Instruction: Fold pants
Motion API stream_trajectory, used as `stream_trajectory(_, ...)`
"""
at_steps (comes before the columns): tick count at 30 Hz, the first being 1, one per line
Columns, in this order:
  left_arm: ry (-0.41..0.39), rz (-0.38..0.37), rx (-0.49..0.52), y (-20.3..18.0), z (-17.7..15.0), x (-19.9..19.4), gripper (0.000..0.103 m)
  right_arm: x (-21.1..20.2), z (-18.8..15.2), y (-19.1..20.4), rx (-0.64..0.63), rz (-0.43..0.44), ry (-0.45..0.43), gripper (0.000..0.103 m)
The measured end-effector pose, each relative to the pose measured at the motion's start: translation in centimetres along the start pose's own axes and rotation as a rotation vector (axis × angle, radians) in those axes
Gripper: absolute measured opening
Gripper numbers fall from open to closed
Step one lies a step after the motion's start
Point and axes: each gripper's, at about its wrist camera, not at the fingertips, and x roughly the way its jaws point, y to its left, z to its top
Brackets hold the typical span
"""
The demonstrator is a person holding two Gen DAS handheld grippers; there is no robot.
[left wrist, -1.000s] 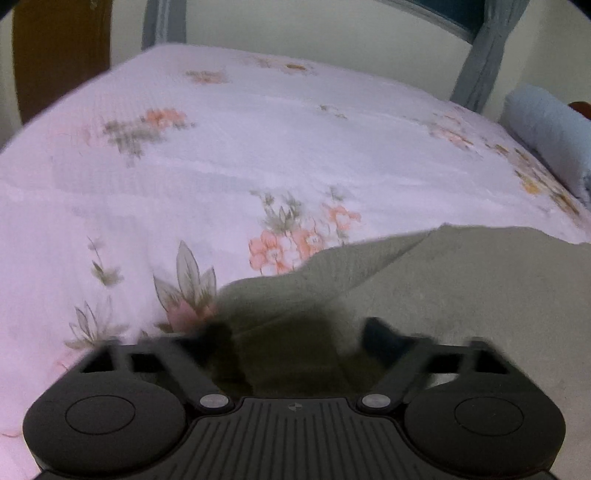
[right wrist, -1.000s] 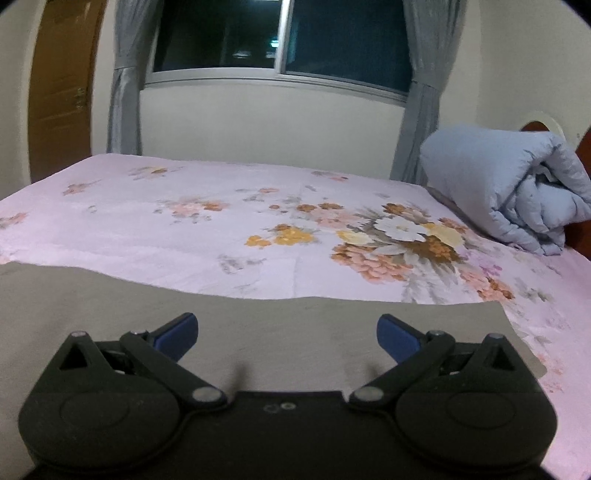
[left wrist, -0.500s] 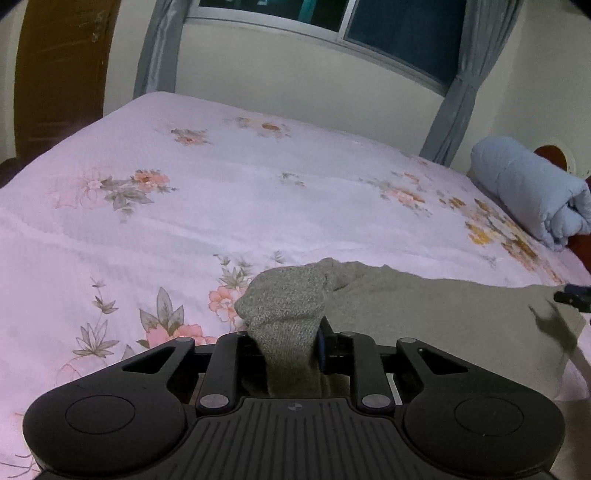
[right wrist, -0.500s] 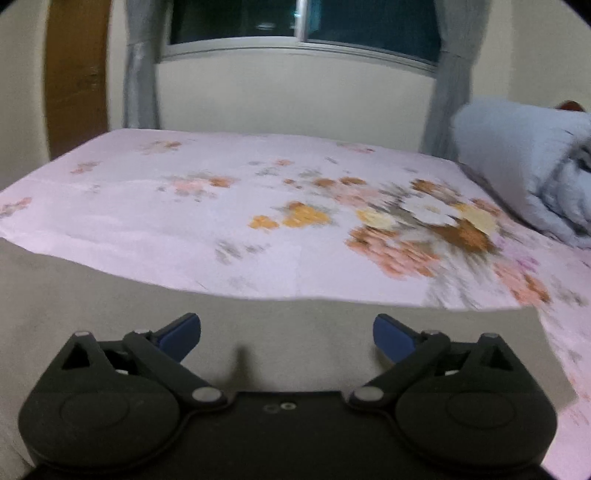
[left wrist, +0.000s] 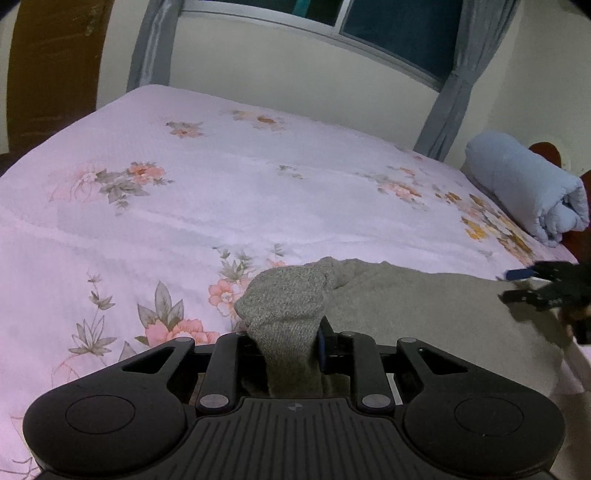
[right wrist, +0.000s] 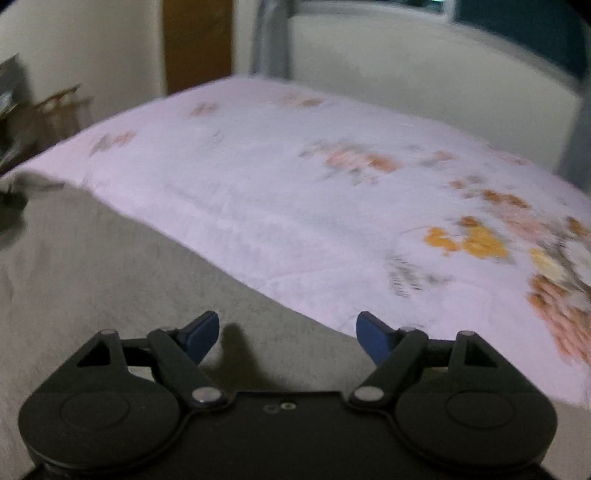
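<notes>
One pair of grey pants (left wrist: 424, 314) lies spread along the near edge of one bed (left wrist: 221, 192) covered in a pink floral sheet. One rolled blue blanket (left wrist: 524, 188) sits at the bed's far right, beside a dark red headboard (left wrist: 546, 151) that is mostly hidden behind it. Two grey curtains (left wrist: 450, 96) flank one dark window (left wrist: 406, 33), whose top is cut off, and one brown door (left wrist: 51, 66) stands at the left.

The left gripper (left wrist: 288, 343) is clenched on a bunched end of the pants, the knit cloth rising in a hump between its closed jaws; one blue pad shows, the other is buried in fabric. The right gripper (right wrist: 284, 336) hovers over the flat cloth with its jaws wide apart and nothing pressed between them, though they have just been closing. Whether its tips touch the pants cannot be told. In the left wrist view it appears only partly, cut off at the right edge. The right wrist view is blurred, its floral print smeared, and clutter in its left corner is too dim to make out.
</notes>
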Motion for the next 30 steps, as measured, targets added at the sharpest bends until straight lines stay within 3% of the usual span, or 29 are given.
stream_trajectory(6,0.021,-0.02,-0.017,0.9,0.2,0.5,0.022,2.1,0.4,-2.4,-0.059,0.184,0.124,0.071)
stream_trajectory(7,0.024,-0.013,-0.02,0.9,0.2,0.8,0.022,2.2,0.3,-2.7,-0.045,0.191,0.134,0.058)
stream_trajectory(8,0.023,-0.01,-0.025,0.8,0.1,0.9,0.022,2.1,0.2,-3.0,-0.021,0.204,0.141,0.031)
stream_trajectory(9,0.019,-0.012,-0.029,0.7,0.0,0.9,0.022,1.3,0.2,-3.1,-0.002,0.212,0.126,0.011)
stream_trajectory(10,0.014,-0.013,-0.029,0.6,-0.1,0.8,0.022,0.8,0.1,-3.1,0.005,0.209,0.11,0.002)
stream_trajectory(17,-0.06,-0.065,-0.094,1.0,-0.9,-1.7,0.022,-5.0,-1.0,0.2,-0.045,0.116,0.0,0.0)
stream_trajectory(22,-0.138,-0.119,-0.084,-0.2,-2.1,-5.5,0.022,-10.6,-2.5,3.2,-0.074,0.067,-0.031,0.0)
stream_trajectory(30,-0.272,-0.262,-0.09,0.4,-7.4,-13.6,0.022,-21.9,-6.7,11.4,-0.128,0.001,-0.108,0.0)
